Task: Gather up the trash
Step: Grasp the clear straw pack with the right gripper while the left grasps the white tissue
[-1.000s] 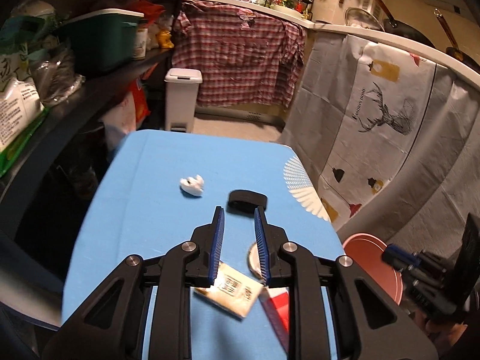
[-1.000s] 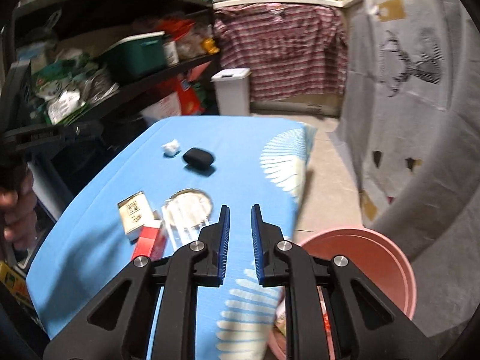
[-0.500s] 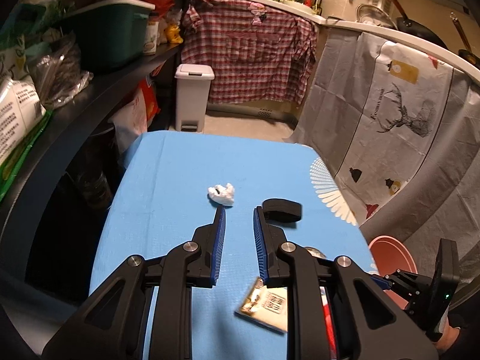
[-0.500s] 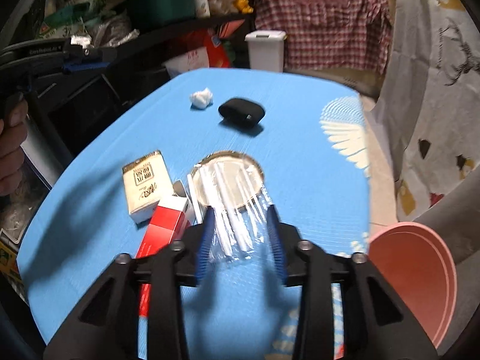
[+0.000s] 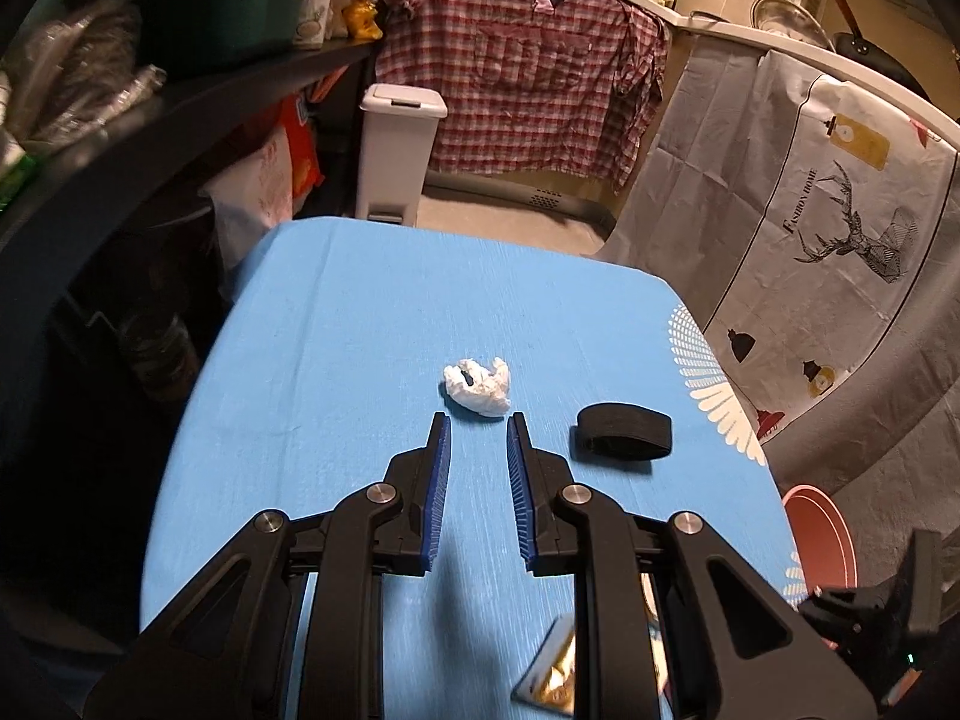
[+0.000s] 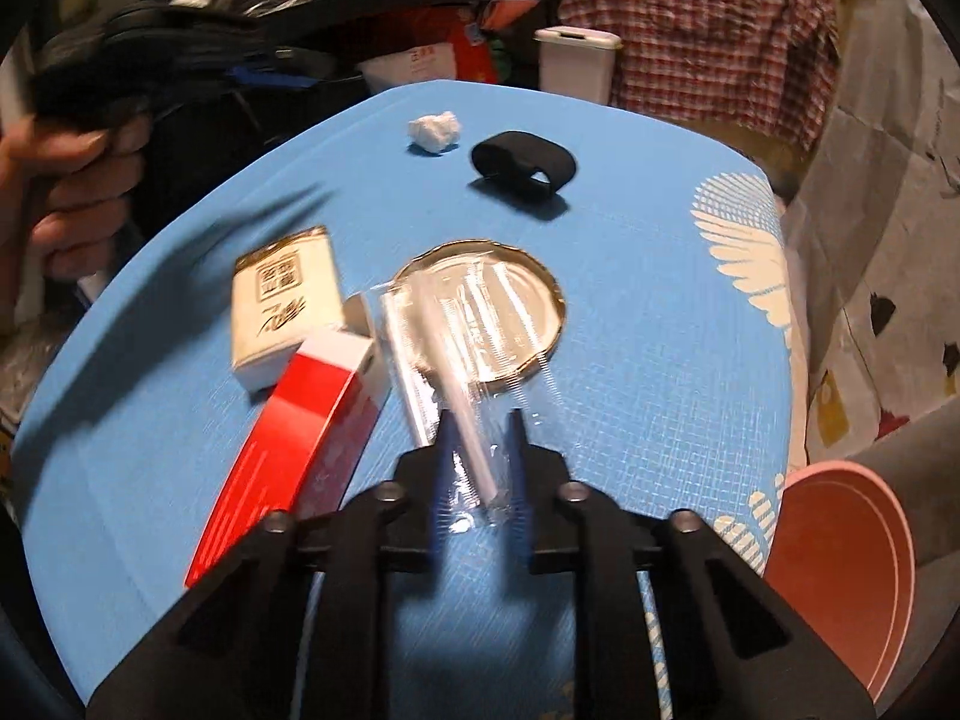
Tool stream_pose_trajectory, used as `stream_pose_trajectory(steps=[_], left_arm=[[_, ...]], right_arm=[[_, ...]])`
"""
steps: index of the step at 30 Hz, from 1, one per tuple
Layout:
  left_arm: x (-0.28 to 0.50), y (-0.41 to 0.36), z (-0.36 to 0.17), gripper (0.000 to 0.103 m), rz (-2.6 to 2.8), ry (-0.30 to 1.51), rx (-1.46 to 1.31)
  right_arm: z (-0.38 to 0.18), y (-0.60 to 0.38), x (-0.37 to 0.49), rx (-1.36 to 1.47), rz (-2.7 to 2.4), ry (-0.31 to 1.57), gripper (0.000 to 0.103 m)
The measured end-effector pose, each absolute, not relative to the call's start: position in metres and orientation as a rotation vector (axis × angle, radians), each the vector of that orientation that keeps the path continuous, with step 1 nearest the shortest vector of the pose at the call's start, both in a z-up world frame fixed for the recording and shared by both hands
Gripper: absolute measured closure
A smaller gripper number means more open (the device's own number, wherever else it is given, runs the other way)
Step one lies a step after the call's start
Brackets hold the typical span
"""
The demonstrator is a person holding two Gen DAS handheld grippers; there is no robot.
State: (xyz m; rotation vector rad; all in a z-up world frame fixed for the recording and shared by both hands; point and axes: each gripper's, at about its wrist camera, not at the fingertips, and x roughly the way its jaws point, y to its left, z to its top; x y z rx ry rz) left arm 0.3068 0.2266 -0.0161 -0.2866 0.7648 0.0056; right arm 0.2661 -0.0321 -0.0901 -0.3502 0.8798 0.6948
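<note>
A crumpled white tissue (image 5: 478, 386) lies on the blue table (image 5: 336, 324), just beyond my open left gripper (image 5: 478, 423), apart from it. The tissue also shows in the right wrist view (image 6: 433, 130). A clear plastic wrapper with white straws (image 6: 444, 354) lies over a round metal lid (image 6: 528, 306). My right gripper (image 6: 480, 420) is open, its jaws on either side of the wrapper's near end. A white carton (image 6: 287, 300) and a red box (image 6: 300, 438) lie left of it.
A black band (image 5: 622, 431) lies right of the tissue, also in the right wrist view (image 6: 523, 167). A pink basin (image 6: 840, 576) stands below the table's right edge. A white bin (image 5: 397, 150) stands beyond the table. Dark shelves run along the left.
My left gripper moved forward toward the tissue. My right gripper dropped and moved forward, opened wider, and now straddles the wrapper's near end.
</note>
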Motion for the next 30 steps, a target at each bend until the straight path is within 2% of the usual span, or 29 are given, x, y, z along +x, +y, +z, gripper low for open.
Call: stream_pose_trajectory(steps=[4,16,18,20,24,28,29,30], left_arm=[[0.325,0.223,-0.027,0.084,-0.001,0.772,-0.279],[0.362,0.225,-0.06,0.083,0.03,0.824,-0.273],[0.367,0.225,-0.064,0.08,0.031,0.832,-0.275],[0.37,0.224,-0.067,0.068,0.032,0.834,-0.279],[0.374,0.223,-0.071,0.066,0.027,0.841,-0.293],[0.378,0.22,-0.074,0.068,0.018,0.853,-0.31],[0.379,0.218,-0.074,0.08,0.013,0.856,-0.307],[0.38,0.215,-0.075,0.083,0.011,0.863,-0.293]], right_arm=[[-0.087,-0.037,0.266,-0.336,0.707,0.877,0.097],[-0.072,-0.059,0.281,-0.231,0.668,0.854,0.097],[-0.071,-0.061,0.283,-0.219,0.663,0.857,0.097],[-0.071,-0.063,0.286,-0.211,0.66,0.862,0.097],[-0.071,-0.064,0.288,-0.198,0.663,0.865,0.097],[-0.07,-0.064,0.288,-0.197,0.668,0.863,0.097],[-0.07,-0.064,0.288,-0.197,0.667,0.863,0.097],[-0.07,-0.064,0.288,-0.197,0.667,0.864,0.097]])
